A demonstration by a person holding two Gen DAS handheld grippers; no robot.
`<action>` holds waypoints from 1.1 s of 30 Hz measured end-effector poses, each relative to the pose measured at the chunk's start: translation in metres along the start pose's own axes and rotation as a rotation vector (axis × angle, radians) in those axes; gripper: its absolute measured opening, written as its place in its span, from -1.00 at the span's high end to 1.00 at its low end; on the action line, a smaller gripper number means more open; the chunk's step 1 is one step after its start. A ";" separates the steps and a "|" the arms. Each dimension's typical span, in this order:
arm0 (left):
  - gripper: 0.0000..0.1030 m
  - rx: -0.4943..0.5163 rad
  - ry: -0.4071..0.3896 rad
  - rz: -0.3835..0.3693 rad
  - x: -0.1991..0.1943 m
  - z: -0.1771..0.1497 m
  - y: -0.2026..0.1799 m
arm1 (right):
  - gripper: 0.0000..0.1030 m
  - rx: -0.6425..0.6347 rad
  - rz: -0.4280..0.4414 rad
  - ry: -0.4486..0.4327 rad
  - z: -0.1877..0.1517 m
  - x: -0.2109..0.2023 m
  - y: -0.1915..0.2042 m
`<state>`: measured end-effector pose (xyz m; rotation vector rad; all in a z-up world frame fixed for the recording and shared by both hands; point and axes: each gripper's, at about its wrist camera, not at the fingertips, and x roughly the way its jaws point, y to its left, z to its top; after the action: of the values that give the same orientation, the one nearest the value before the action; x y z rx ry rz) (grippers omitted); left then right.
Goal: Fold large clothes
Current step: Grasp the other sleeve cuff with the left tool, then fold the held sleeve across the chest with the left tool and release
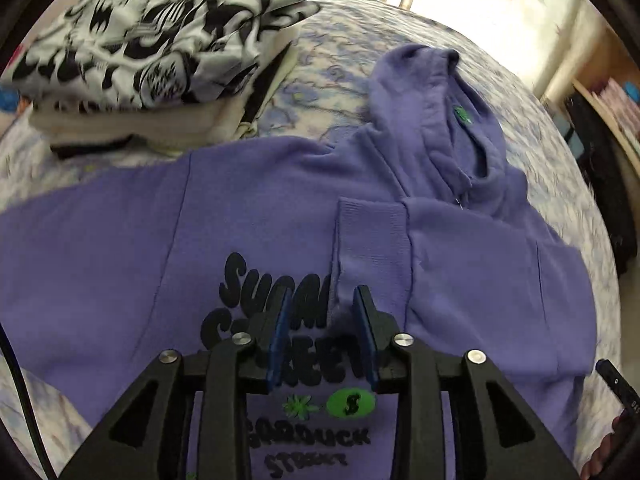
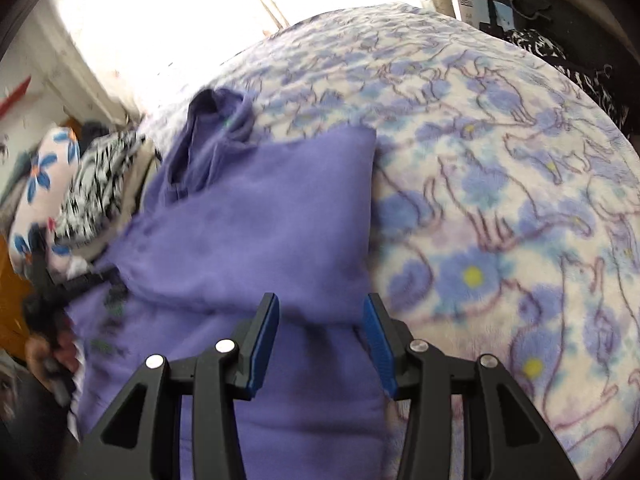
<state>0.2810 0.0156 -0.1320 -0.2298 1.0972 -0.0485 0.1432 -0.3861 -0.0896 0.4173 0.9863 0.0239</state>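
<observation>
A purple hoodie (image 1: 256,216) with black and green chest print lies front-up on a floral blanket. Its hood (image 1: 440,120) points away and one sleeve (image 1: 460,264) is folded across the chest, its ribbed cuff (image 1: 372,236) near the print. My left gripper (image 1: 323,300) hangs open just over the cuff's near end, holding nothing. In the right wrist view the hoodie (image 2: 248,232) fills the left half, with the folded sleeve on top. My right gripper (image 2: 322,308) is open above the hoodie's right edge, empty.
A stack of folded clothes (image 1: 160,52) with a black-and-white print on top sits at the back left, also seen in the right wrist view (image 2: 96,184). The floral blanket (image 2: 500,200) spreads to the right. Shelves (image 1: 608,100) stand beyond the bed.
</observation>
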 end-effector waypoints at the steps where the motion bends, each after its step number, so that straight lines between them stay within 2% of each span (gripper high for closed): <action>1: 0.31 -0.019 -0.003 -0.007 0.004 0.003 -0.001 | 0.03 0.015 -0.003 -0.005 0.009 0.002 -0.002; 3: 0.30 -0.024 -0.001 -0.027 0.013 0.008 -0.003 | -0.09 0.040 -0.007 -0.007 0.029 0.010 -0.006; 6: 0.22 0.001 0.022 -0.034 0.026 0.010 -0.014 | -0.09 0.105 -0.014 0.036 0.057 0.036 -0.021; 7: 0.08 0.010 0.037 -0.032 0.031 0.012 -0.017 | -0.09 0.126 -0.011 0.052 0.065 0.046 -0.026; 8: 0.03 0.015 0.050 -0.022 0.033 0.012 -0.021 | -0.09 0.140 -0.015 0.069 0.071 0.056 -0.030; 10: 0.03 0.021 0.054 0.002 0.039 0.016 -0.028 | -0.09 0.174 -0.033 0.114 0.081 0.078 -0.038; 11: 0.14 0.030 0.055 0.010 0.041 0.018 -0.032 | -0.09 0.196 -0.019 0.137 0.083 0.088 -0.041; 12: 0.33 0.052 0.053 0.014 0.041 0.019 -0.037 | -0.09 0.217 0.001 0.154 0.085 0.096 -0.044; 13: 0.80 0.070 0.046 0.030 0.042 0.021 -0.042 | -0.09 0.223 0.005 0.150 0.086 0.100 -0.045; 14: 0.94 0.098 0.028 0.074 0.039 0.022 -0.046 | 0.13 0.200 0.010 0.134 0.089 0.099 -0.042; 15: 0.94 0.115 0.005 0.110 0.035 0.023 -0.049 | 0.71 0.162 0.031 0.122 0.091 0.097 -0.036; 17: 0.99 0.098 -0.066 0.116 0.019 0.025 -0.045 | 0.72 0.080 0.028 0.036 0.095 0.079 -0.020; 19: 0.99 0.071 -0.131 0.164 0.008 0.026 -0.036 | 0.72 -0.014 -0.002 -0.043 0.093 0.069 -0.005; 20: 0.99 0.058 -0.139 0.191 0.007 0.026 -0.029 | 0.70 -0.036 -0.041 -0.021 0.092 0.074 -0.002; 22: 0.98 0.021 -0.093 0.213 0.016 0.025 -0.012 | 0.60 -0.069 -0.132 0.097 0.091 0.095 -0.003; 23: 0.98 0.003 -0.064 0.197 0.019 0.023 -0.003 | 0.53 -0.065 -0.136 0.117 0.090 0.097 -0.007; 25: 0.97 -0.014 -0.040 0.164 0.020 0.018 0.005 | 0.45 -0.017 -0.078 0.097 0.092 0.084 -0.017; 28: 0.78 0.011 -0.045 0.127 0.009 0.011 0.002 | 0.37 0.054 0.000 0.052 0.086 0.056 -0.034; 29: 0.68 0.030 -0.055 0.114 0.003 0.007 -0.001 | 0.35 0.056 0.006 0.046 0.082 0.047 -0.038; 31: 0.59 0.080 -0.082 0.089 -0.009 0.002 -0.017 | 0.35 0.037 0.000 0.063 0.067 0.040 -0.032; 33: 0.56 0.152 -0.106 0.052 -0.020 -0.005 -0.044 | 0.35 -0.017 -0.042 0.055 0.051 0.031 -0.019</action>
<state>0.2709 -0.0252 -0.1077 -0.0664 0.9879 -0.0727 0.1987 -0.4138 -0.0967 0.3821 1.0483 0.0062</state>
